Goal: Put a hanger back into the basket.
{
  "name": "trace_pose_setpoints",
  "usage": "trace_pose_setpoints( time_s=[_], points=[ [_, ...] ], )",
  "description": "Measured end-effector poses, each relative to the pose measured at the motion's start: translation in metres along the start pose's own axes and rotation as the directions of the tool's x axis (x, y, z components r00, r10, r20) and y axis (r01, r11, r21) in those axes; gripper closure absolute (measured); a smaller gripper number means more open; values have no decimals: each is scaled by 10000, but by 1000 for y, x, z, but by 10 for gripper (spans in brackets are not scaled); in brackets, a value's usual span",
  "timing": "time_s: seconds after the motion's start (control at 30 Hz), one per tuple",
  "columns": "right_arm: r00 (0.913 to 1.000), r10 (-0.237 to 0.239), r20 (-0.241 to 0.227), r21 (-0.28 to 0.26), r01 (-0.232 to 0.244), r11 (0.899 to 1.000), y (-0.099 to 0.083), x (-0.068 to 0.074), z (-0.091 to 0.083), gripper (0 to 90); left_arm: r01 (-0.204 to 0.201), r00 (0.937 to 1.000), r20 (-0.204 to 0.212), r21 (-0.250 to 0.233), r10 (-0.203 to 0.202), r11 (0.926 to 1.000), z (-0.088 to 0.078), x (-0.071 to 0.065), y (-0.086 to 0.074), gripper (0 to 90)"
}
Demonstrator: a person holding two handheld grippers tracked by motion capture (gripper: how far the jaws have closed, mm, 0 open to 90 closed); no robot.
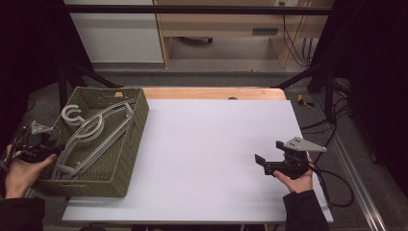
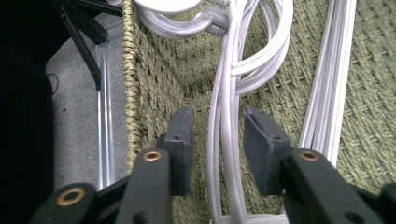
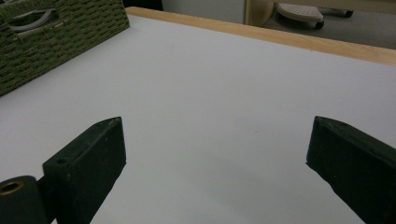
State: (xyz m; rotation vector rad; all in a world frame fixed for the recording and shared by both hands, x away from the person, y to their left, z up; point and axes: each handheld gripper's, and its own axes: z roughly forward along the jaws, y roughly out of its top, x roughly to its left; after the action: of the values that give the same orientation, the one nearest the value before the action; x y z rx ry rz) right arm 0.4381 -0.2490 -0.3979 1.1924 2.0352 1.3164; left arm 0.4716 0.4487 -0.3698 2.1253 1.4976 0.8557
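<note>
Evidently the step in hand is a pick of a hanger out of the basket: the left tool [image 2: 218, 135], held at the near left end of the woven green basket [image 1: 132, 144], has its jaws spread on either side of thin white hanger wires [image 2: 223, 140] without yet pressing on them. To do it well, the person would likely close squarely on those wires and lift slowly, since the hangers lie tangled and one may drag others along. At the near right, the right tool [image 1: 262, 162] hovers over the bare white desk [image 1: 207, 144], jaws wide apart and empty. Farther in, the basket holds several pale grey-white hangers [image 1: 94, 137] laid lengthwise, their hooks [image 1: 72, 115] curled toward its far left corner.
</note>
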Motion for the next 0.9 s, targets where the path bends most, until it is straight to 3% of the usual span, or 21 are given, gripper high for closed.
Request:
trace_pose_setpoints(
  time_s=[0.13,0.23,0.37,0.43,0.57,0.67,0.73,0.83,0.9],
  points=[
    [10000,-14,-20,20,14,10000,0,0,0,49,535,9966,665,-756,-485,9957,-6,-2,-1,537],
    [10000,40,-41,-10,-40,10000,0,0,-1,49,821,9921,1056,-1331,-682,9877,-13,-6,1,487],
    [9999,106,-14,-117,-106,9999,1,0,-2,49,1256,9807,1764,-2404,-839,9625,-24,-17,4,422],
    [10000,64,-42,-163,-65,9998,1,-1,-3,48,1245,9768,2029,-2765,-687,9529,-29,-24,5,396],
    [9999,65,-82,-237,-66,9997,1,-1,-4,45,1331,9648,2602,-3575,-383,9244,-37,-43,8,319],
    [9999,31,-125,-365,-35,9993,1,-1,-5,44,1608,9461,3230,-4052,-237,9000,-40,-59,10,272],
    [9998,44,-180,-435,-52,9990,1,-1,-6,43,1702,9323,3616,-4251,-55,8890,-40,-72,12,231],
    [9997,51,-235,-621,-65,9981,2,-1,-8,41,1561,9197,3915,-4343,299,8871,-42,-89,16,172],
    [9997,29,-249,-698,-46,9975,2,-1,-9,41,1532,9063,4190,-4481,555,8808,-44,-102,18,132]
  ],
)
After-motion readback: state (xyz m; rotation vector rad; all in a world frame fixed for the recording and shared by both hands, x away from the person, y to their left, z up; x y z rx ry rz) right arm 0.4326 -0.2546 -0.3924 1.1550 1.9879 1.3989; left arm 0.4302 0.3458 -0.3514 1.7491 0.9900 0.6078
